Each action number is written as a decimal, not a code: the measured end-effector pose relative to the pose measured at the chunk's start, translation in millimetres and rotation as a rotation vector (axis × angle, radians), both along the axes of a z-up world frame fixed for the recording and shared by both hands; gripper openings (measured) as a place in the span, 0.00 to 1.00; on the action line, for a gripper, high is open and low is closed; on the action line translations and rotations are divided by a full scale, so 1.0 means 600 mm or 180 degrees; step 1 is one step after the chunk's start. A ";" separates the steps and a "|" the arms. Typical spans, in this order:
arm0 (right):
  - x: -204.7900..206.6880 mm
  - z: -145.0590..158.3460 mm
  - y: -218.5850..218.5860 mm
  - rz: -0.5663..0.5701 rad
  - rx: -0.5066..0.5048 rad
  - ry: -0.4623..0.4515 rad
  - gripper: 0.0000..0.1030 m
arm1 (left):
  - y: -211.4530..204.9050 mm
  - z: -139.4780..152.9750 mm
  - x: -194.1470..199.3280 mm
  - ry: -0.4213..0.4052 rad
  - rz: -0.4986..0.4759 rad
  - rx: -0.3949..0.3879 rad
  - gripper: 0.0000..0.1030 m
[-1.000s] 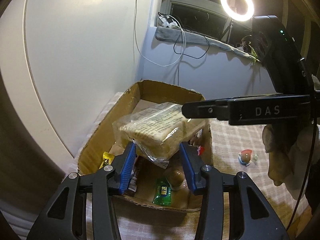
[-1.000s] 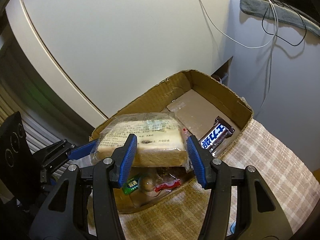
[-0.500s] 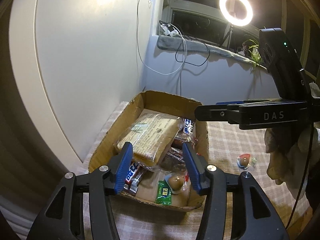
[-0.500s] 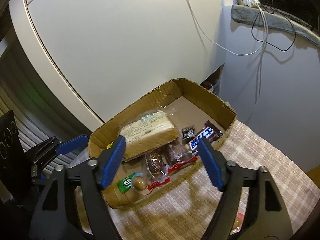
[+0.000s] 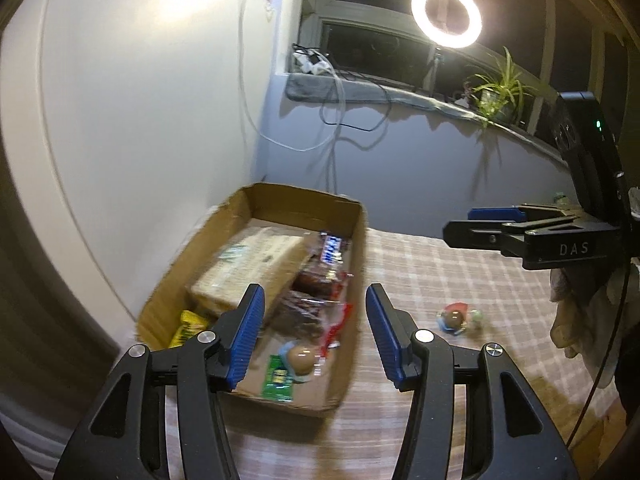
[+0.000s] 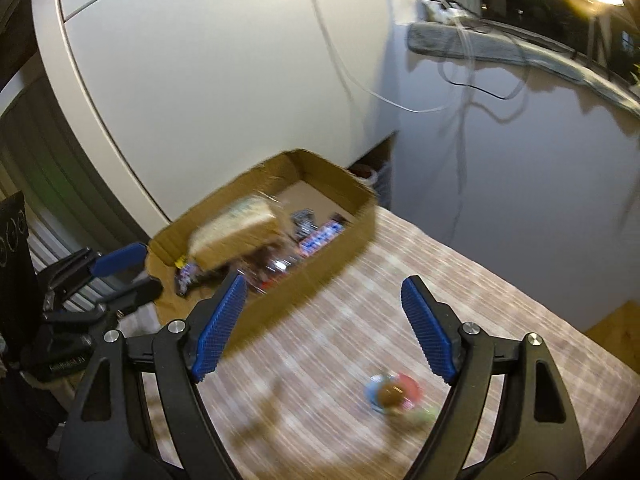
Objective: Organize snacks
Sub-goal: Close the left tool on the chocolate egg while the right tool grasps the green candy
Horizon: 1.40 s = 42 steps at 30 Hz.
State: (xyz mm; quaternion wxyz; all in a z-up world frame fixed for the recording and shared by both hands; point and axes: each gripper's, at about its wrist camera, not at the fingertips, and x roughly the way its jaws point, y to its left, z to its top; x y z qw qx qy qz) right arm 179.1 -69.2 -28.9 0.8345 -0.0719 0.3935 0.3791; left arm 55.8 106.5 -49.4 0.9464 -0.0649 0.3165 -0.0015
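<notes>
Checked tablecloth (image 5: 460,280) (night window (image 5: 380,48) behind) bears the cardboard box (image 5: 356,264).

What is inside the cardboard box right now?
The cardboard box holds a wrapped bread loaf, candy bar, dark wrapped snacks, green packet and yellow packet. Anything beneath the loaf is hidden.

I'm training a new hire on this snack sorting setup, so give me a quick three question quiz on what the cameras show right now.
1. True or false: the left gripper is clamped on the bread pack.
2. Where does the bread pack lie? A) in the cardboard box B) on the checked cloth C) on the windowsill
3. Fill in: one snack is left outside the box, lying on the ____.

Key: 1 false, both the left and the right gripper are open and empty. 2 A. 3 checked cloth.
</notes>
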 end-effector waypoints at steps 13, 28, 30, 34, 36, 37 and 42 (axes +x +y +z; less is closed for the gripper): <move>0.020 -0.065 -0.155 -0.0409 -0.0113 0.0157 0.80 | -0.114 -0.029 0.032 0.0155 -0.0511 -0.0025 0.50; -0.009 -0.156 -0.149 -0.0012 -0.0480 0.0256 0.51 | -0.215 -0.102 0.101 0.0600 -0.0981 -0.0009 0.37; -0.010 -0.162 -0.144 0.0018 -0.0516 0.0247 0.50 | -0.223 -0.107 0.108 0.0626 -0.1013 0.0015 0.34; -0.007 -0.167 -0.144 0.0026 -0.0550 0.0240 0.46 | -0.235 -0.114 0.123 0.0664 -0.1042 0.0074 0.31; -0.005 -0.170 -0.143 0.0033 -0.0575 0.0238 0.45 | -0.237 -0.121 0.132 0.0697 -0.1044 0.0077 0.29; -0.004 -0.172 -0.141 0.0034 -0.0591 0.0233 0.44 | -0.237 -0.124 0.135 0.0708 -0.1049 0.0069 0.28; -0.005 -0.180 -0.135 0.0049 -0.0661 0.0202 0.43 | -0.244 -0.137 0.148 0.0752 -0.1092 0.0120 0.26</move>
